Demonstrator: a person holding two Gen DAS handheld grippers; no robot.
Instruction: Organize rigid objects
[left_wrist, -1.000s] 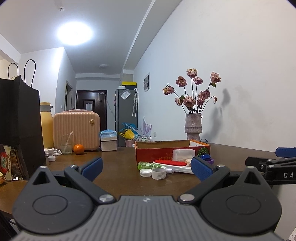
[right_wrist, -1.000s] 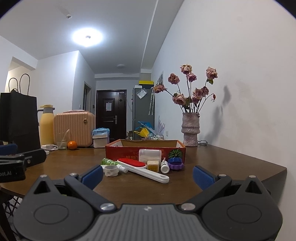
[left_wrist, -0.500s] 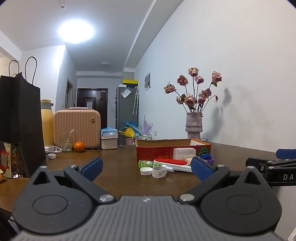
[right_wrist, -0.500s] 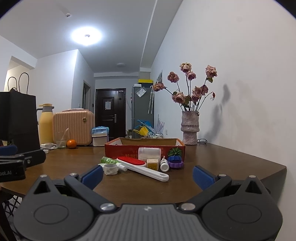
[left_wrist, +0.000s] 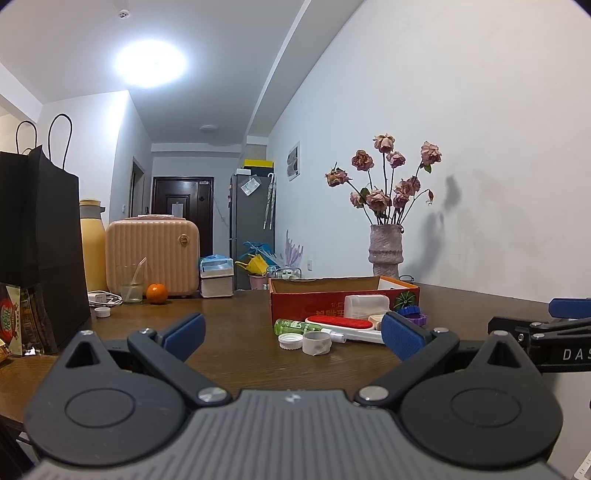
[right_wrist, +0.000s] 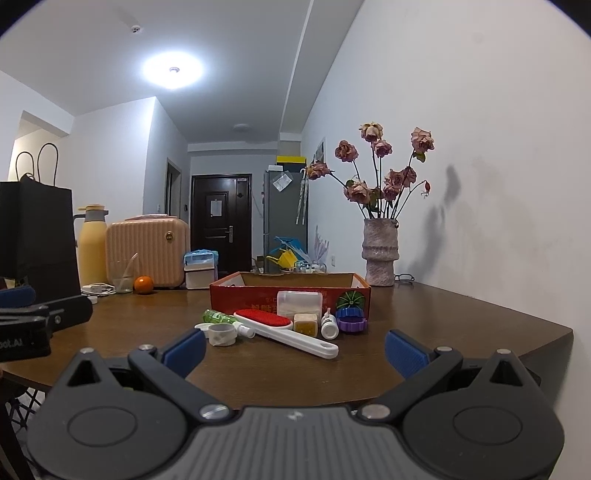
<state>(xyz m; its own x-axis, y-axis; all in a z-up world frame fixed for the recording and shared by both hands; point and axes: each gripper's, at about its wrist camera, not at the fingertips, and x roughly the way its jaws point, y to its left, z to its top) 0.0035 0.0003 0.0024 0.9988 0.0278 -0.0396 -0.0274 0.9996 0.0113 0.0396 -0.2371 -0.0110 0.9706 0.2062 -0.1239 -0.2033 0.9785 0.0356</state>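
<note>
Opening step, by the look of it: nothing packed yet. Left gripper (left_wrist: 291, 334) and right gripper (right_wrist: 293, 349) both spread wide, empty, hanging short of the clutter. Red lint brush (right_wrist: 284, 326), tape roll (right_wrist: 222, 334), green bottle (right_wrist: 216, 316) and purple caps (right_wrist: 351, 321) lying just before the red cardboard box (right_wrist: 258, 293) (apparently the destination). Next: advance and close on one piece. Bare table (right_wrist: 443, 317) to the right, edge near.

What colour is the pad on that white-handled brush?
Red; the brush pad shows best in the right wrist view.
</note>
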